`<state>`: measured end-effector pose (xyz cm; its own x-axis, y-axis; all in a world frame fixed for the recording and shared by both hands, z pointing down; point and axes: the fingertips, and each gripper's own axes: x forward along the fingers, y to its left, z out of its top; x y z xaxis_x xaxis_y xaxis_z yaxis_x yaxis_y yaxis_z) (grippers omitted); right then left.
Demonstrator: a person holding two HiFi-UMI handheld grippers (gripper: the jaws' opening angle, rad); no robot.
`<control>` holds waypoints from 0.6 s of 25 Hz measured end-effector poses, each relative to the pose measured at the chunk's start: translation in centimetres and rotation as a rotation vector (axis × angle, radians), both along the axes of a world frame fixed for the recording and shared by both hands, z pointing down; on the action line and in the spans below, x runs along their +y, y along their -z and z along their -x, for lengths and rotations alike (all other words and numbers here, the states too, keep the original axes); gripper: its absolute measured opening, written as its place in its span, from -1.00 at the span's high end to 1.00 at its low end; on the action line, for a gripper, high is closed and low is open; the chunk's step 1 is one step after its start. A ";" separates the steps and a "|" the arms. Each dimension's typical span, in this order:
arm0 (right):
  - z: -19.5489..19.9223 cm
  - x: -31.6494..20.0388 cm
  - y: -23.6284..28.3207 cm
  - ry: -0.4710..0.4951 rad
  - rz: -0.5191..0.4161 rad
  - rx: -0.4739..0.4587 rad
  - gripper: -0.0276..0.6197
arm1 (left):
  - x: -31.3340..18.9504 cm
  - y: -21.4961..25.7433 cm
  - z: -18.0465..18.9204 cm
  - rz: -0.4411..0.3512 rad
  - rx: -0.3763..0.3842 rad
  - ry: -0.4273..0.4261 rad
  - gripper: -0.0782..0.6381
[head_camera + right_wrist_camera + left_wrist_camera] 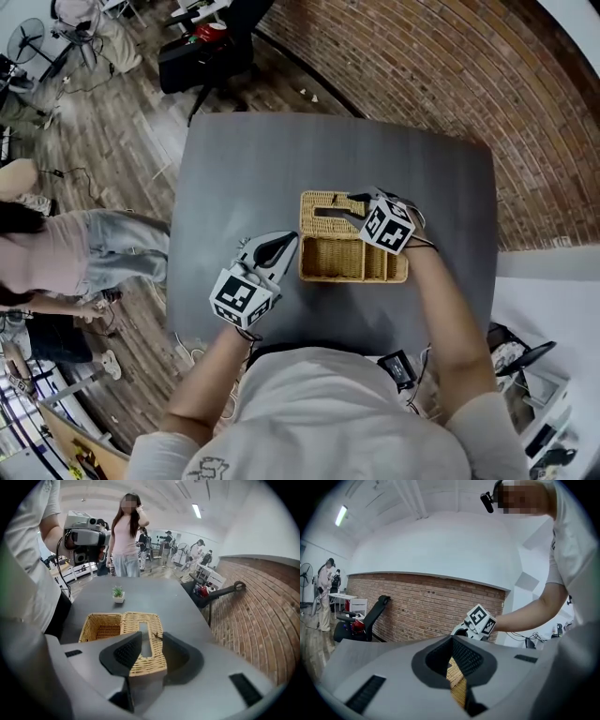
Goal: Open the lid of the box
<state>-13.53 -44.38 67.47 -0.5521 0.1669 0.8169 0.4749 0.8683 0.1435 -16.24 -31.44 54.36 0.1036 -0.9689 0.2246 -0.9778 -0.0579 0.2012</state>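
A woven wicker box (353,259) stands on the grey table (244,159). Its slotted lid (330,214) lies flipped flat on the far side, and the basket is open. The lid (143,639) also shows in the right gripper view, beside the open basket (102,626). My right gripper (330,206) hovers over the lid's end, open (152,634), with the lid's edge showing in the gap and not pressed. My left gripper (293,237) rests at the box's left wall, its tips together (451,638). Wicker (457,686) shows beneath its fingers.
A tiny potted plant (118,594) sits on the table beyond the box. A brick wall (450,84) runs behind the table. A person in pink (56,248) stands at the left, and a black office chair (202,52) is at the far corner.
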 end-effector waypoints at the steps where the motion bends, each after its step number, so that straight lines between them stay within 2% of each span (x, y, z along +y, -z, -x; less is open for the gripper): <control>1: -0.5 0.4 0.5 -0.010 -0.003 -0.025 0.47 | 0.2 0.2 -0.4 -0.002 -0.001 0.001 0.75; 5: -2.6 2.4 2.8 -0.053 0.000 -0.140 0.47 | 1.1 1.3 -2.0 -0.018 -0.012 0.000 0.75; 15: -9.2 7.8 9.1 -0.166 0.088 -0.310 0.48 | 4.0 4.2 -7.5 -0.062 -0.052 0.000 0.75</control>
